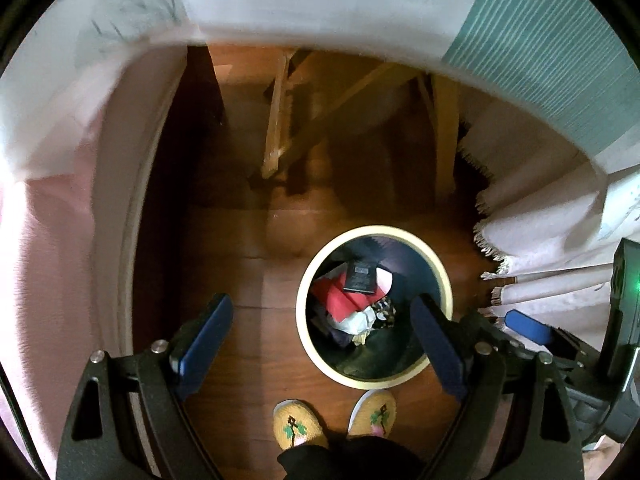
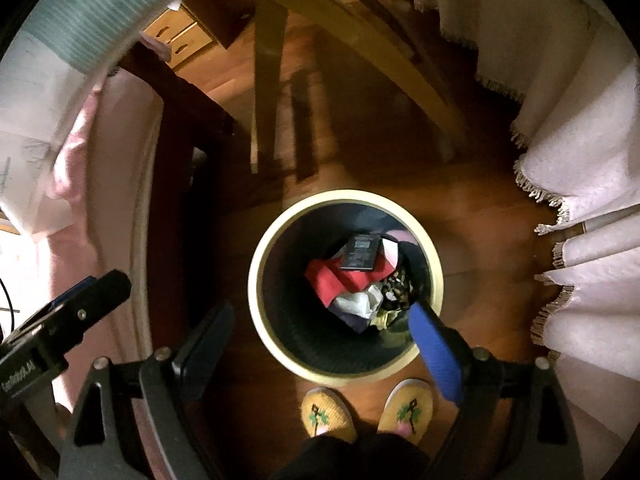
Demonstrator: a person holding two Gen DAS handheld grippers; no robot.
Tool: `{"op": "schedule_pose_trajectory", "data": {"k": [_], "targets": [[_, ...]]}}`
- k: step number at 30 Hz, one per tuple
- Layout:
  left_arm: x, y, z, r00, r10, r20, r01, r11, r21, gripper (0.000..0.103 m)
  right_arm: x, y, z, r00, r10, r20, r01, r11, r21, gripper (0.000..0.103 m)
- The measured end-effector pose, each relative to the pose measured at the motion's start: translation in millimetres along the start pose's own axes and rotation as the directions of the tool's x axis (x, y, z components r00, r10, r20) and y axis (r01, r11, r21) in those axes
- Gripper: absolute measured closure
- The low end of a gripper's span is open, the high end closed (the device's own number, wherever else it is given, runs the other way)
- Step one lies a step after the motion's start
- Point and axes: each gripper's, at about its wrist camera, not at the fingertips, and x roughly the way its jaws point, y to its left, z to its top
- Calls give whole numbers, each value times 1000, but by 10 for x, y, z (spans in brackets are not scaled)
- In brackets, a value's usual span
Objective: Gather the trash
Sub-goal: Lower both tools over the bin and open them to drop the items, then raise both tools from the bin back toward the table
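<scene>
A round bin with a cream rim stands on the wooden floor below both grippers. Inside lie a black flat packet, red wrapping, white crumpled paper and a dark patterned scrap. My left gripper hangs open above the bin's near left side, nothing between its blue pads. My right gripper is open over the bin's near rim, also with nothing in it. Each gripper shows at the edge of the other's view.
A person's two yellow embroidered slippers stand just in front of the bin. A wooden chair or table frame rises behind it. Fringed pale cloth hangs at right, pink cloth at left.
</scene>
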Motion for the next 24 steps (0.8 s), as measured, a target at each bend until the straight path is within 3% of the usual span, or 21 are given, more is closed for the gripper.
{"op": "schedule_pose_trajectory", "data": {"k": [6, 13, 18, 24], "targets": [[-594, -130, 158, 1000, -10, 10, 10, 1000, 0, 14, -536, 123, 54, 1000, 18, -9, -18, 1000, 3, 13], [-1570, -364, 399, 998, -35, 61, 34, 999, 10, 14, -1480, 413, 177, 999, 38, 1, -38, 999, -33, 13], [-2336, -517, 543, 991, -57, 120, 52, 998, 48, 14, -2276, 639, 302, 998, 54, 38, -50, 994, -101, 13], [-3079, -669, 698, 980, -29, 195, 8, 994, 106, 14, -3068, 815, 459, 989, 84, 121, -61, 982, -180, 13]]}}
